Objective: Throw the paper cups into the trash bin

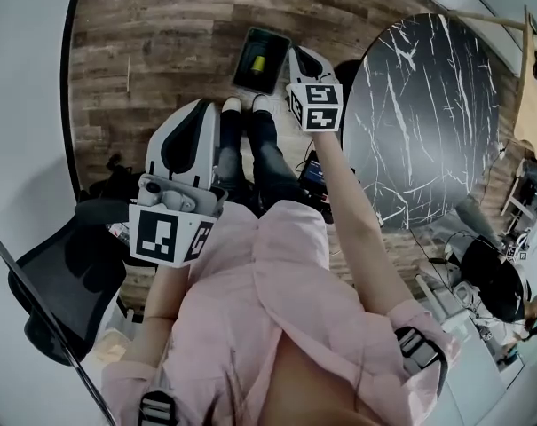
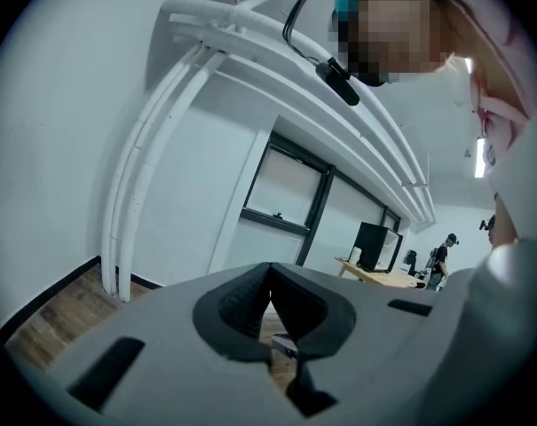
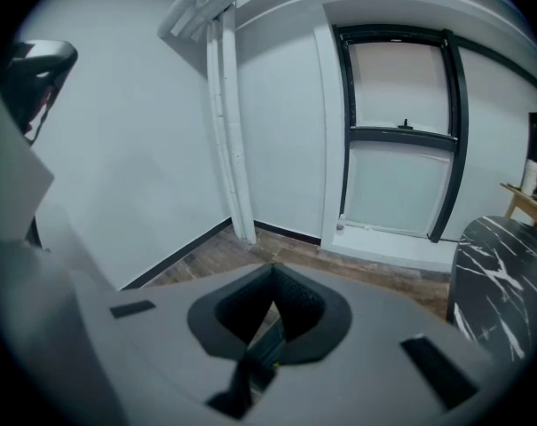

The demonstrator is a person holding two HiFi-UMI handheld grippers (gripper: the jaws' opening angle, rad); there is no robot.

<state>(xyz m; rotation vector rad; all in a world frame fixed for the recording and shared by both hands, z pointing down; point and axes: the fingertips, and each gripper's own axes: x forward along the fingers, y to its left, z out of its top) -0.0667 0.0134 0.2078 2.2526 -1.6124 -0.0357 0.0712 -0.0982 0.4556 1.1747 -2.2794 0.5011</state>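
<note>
No paper cup shows in any view. The trash bin (image 1: 261, 59), dark and rectangular, stands on the wood floor in front of the person's shoes, with something yellow inside it. My right gripper (image 1: 301, 56) hangs just right of the bin, its jaws shut and nothing between them (image 3: 273, 272). My left gripper (image 1: 201, 106) is held lower left of the bin, close to the person's body. Its jaws also meet at the tips with nothing held (image 2: 270, 269). Both gripper views look out at white walls.
A round black marble table (image 1: 428, 114) stands to the right of the bin. A black office chair (image 1: 59, 287) is at the lower left. White pipes (image 3: 228, 122) run up the wall beside a dark-framed window (image 3: 401, 131). Desks and equipment crowd the far right.
</note>
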